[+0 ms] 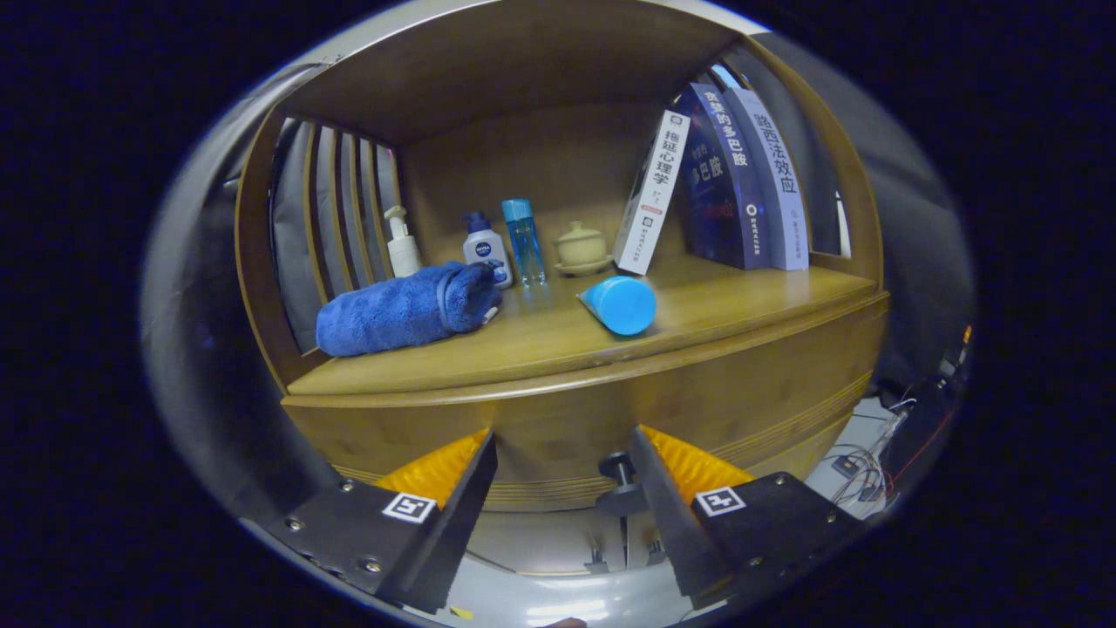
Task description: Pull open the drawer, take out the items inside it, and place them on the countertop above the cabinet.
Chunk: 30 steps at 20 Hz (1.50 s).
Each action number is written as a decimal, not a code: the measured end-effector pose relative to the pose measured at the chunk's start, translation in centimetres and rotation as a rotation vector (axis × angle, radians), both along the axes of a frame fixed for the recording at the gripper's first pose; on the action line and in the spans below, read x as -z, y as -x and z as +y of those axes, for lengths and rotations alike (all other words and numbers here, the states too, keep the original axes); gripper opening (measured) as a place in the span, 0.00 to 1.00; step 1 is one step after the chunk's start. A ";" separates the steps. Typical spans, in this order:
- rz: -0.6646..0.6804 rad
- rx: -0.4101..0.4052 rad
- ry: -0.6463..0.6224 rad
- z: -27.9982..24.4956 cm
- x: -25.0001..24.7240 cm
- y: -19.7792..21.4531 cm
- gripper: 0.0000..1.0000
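Drawer front (558, 436) sat closed under the bench (697, 323), its dark knob (621, 475) just beside the right finger. The hand-held gripper (562, 488) was open, empty, before it; a rolled blue towel (405, 310) and blue cup (621, 304) lay above

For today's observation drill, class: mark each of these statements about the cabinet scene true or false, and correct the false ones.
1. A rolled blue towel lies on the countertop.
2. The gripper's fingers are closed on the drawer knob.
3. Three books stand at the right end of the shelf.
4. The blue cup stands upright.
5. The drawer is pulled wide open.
1. True: the rolled blue towel lies on the countertop.
2. False: the gripper is open; the drawer knob sits beside one finger, not clamped.
3. True: three books lean there.
4. False: the blue cup lies on its side.
5. False: the drawer front looks flush with the cabinet.
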<state>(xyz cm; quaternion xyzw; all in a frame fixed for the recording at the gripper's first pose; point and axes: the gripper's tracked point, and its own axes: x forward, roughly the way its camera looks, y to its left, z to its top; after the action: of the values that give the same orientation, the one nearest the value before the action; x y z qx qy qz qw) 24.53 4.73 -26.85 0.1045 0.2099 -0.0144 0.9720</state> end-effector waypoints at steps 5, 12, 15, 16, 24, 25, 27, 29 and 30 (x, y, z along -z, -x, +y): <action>-0.029 0.006 -0.007 -0.1 -0.7 0.0 0.93; -0.126 0.069 0.057 -2.8 -6.0 3.1 0.93; -0.182 0.139 0.069 -5.5 -9.8 5.6 0.93; -0.199 0.166 0.081 -6.8 -10.9 6.6 0.93; -0.326 0.306 0.159 -13.9 -18.9 13.3 0.93; -0.323 0.331 0.179 -15.1 -19.3 14.4 0.93; -0.285 0.384 0.232 -17.1 -19.0 16.8 0.93; -0.265 0.419 0.283 -18.7 -19.7 18.3 0.93; -0.262 0.427 0.298 -19.3 -20.0 18.8 0.93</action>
<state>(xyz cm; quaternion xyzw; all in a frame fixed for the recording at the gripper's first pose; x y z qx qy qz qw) 5.73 -14.53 -6.84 0.0033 0.0515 -0.2356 0.9705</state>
